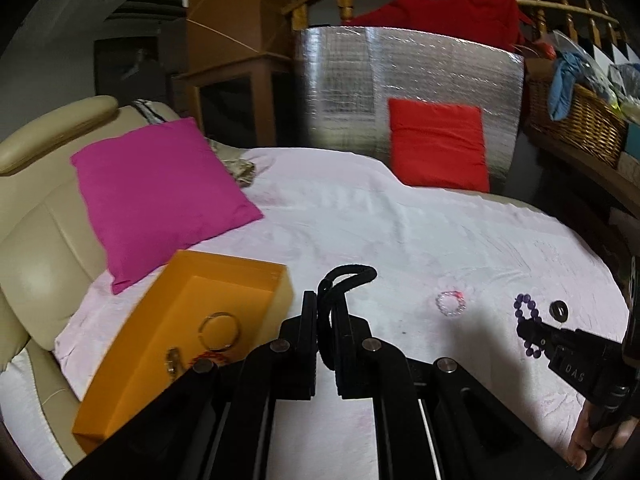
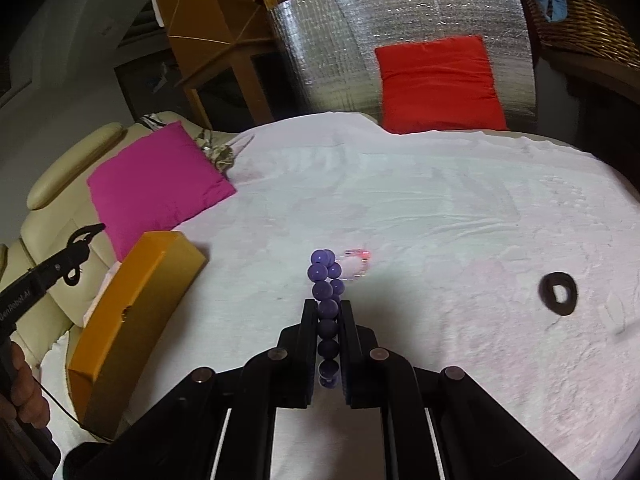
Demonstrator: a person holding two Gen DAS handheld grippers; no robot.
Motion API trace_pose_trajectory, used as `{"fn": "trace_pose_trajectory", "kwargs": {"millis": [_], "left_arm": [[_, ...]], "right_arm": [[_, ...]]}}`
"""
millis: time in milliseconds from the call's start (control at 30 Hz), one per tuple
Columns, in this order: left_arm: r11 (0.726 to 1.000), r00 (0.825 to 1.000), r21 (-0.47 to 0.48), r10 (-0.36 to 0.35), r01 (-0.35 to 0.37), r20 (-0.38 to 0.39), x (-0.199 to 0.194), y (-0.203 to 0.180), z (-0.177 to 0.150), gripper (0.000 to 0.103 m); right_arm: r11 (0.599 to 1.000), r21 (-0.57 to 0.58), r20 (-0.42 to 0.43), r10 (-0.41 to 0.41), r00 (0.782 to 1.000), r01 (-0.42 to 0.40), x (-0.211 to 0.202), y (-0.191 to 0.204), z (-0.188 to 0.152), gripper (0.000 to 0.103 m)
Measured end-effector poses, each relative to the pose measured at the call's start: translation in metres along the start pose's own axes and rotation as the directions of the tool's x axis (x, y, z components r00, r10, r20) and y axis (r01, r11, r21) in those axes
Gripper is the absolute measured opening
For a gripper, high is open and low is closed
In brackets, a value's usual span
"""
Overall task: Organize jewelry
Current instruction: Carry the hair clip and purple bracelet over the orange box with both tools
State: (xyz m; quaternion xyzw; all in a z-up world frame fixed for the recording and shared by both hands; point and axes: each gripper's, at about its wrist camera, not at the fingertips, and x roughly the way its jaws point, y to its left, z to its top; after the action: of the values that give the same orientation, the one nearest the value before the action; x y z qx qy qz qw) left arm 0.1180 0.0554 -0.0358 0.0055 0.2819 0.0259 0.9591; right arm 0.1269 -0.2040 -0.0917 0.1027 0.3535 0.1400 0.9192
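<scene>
On the left, a magenta square cushion (image 1: 160, 196) leans against the cream leather sofa back (image 1: 36, 248). Just in front of it an open orange cardboard box (image 1: 132, 368) sits on the pale pink sheet (image 1: 400, 232) that covers the seat. Inside the box lie a thin silver bangle (image 1: 220, 330), a small metal clasp piece (image 1: 173, 362) and a strand of red beads (image 1: 210, 357), the last partly hidden by the gripper arm.

To the right of the box, the left gripper (image 1: 326, 312) is clenched on a black cord loop (image 1: 346, 280), which arches up above the fingertips, clear of the sheet. In the right wrist view the same gripper (image 2: 86, 236) appears at the far left, above the sofa back beside the box (image 2: 132, 320).

Farther right, a small clear bead bracelet with a pink-red bead (image 1: 451, 303) lies on the sheet. Beyond it the right gripper (image 2: 326, 312) grips a purple round-bead bracelet (image 2: 326, 280) tightly, its beads stacked between the pads and standing above the tips. In the left wrist view this bracelet (image 1: 526, 308) hangs from the right gripper (image 1: 528, 328) near the right edge.

Rightmost, a dark ring-shaped piece (image 2: 558, 294) lies flat on the sheet, apart from both grippers. A red cushion (image 2: 436, 84) stands against a silver foil panel (image 2: 340, 48) behind.
</scene>
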Motion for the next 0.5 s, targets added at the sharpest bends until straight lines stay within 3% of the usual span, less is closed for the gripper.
{"fn": "trace_pose_trajectory", "kwargs": {"millis": [500], "left_arm": [[0.992, 0.994, -0.072, 0.107, -0.107, 0.001, -0.028, 0.071, -0.013, 0.007]], "right_arm": [[0.994, -0.027, -0.036, 0.105, 0.994, -0.106, -0.008, 0.068, -0.027, 0.011]]}}
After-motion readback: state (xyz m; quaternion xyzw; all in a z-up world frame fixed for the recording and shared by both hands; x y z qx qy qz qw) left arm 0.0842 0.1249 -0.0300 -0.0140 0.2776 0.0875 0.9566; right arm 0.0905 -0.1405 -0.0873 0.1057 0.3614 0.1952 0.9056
